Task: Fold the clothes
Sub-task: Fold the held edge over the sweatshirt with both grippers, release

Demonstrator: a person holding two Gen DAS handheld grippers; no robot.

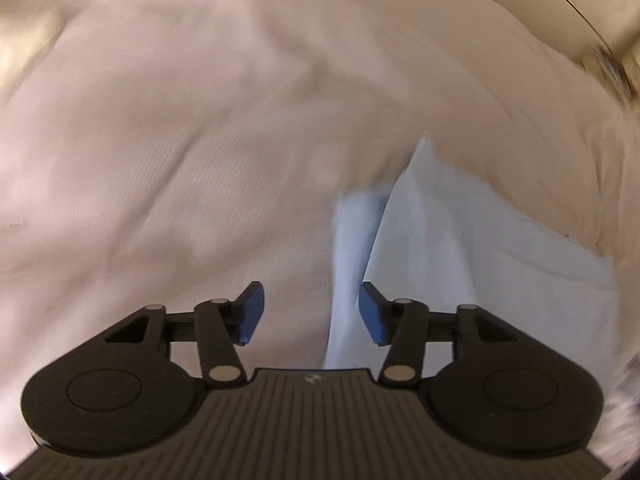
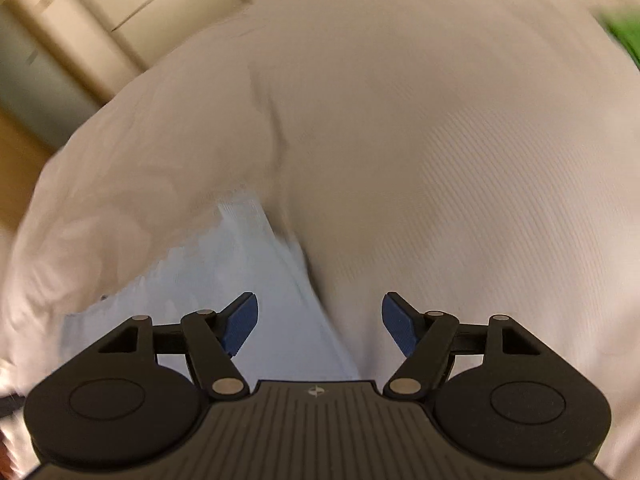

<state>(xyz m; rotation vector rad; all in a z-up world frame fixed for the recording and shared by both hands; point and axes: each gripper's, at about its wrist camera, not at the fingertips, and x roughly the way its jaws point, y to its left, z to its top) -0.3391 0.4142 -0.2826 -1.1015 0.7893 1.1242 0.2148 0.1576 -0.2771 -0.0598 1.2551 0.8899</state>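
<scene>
Warm, soft indoor light, no hard shadows or glare. Heavy motion blur on the bedsheet (image 1: 200, 140); fisheye bends the edges, corners vignette black.

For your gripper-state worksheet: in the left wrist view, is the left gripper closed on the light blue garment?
No. The left gripper stands open, its blue pads wide apart, with the light blue garment lying ahead, ungripped.

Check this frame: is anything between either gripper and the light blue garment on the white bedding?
Nothing visible is. Both the left gripper and the right gripper are open and empty, with the light blue garment lying directly ahead on the white bedding. Both views are motion-blurred.
</scene>
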